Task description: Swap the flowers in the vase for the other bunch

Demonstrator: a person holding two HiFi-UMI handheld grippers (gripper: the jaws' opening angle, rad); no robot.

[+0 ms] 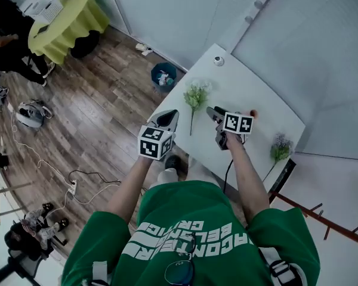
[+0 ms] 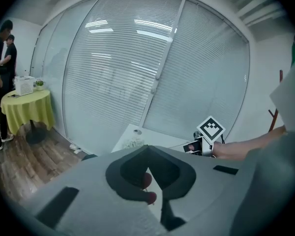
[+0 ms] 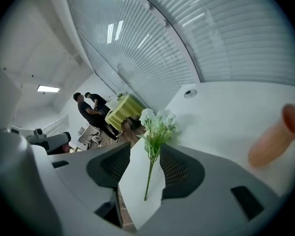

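The white table [image 1: 250, 85] runs slantwise, with its left edge over wood floor and bare top between the two bunches. The white-flowered bunch [image 1: 195, 98] lies flat near that edge, stem toward the person. The purple bunch [image 1: 280, 149] lies at the right end. The right gripper [image 1: 213, 112] tilts down toward the white bunch, jaws apart and gripping nothing. The left gripper [image 1: 169, 117] hovers at the table edge, jaws together.

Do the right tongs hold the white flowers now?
No: the right tongs are open, and the white flowers lie free on the table.

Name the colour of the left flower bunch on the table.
That bunch is white; the right gripper view shows it best.
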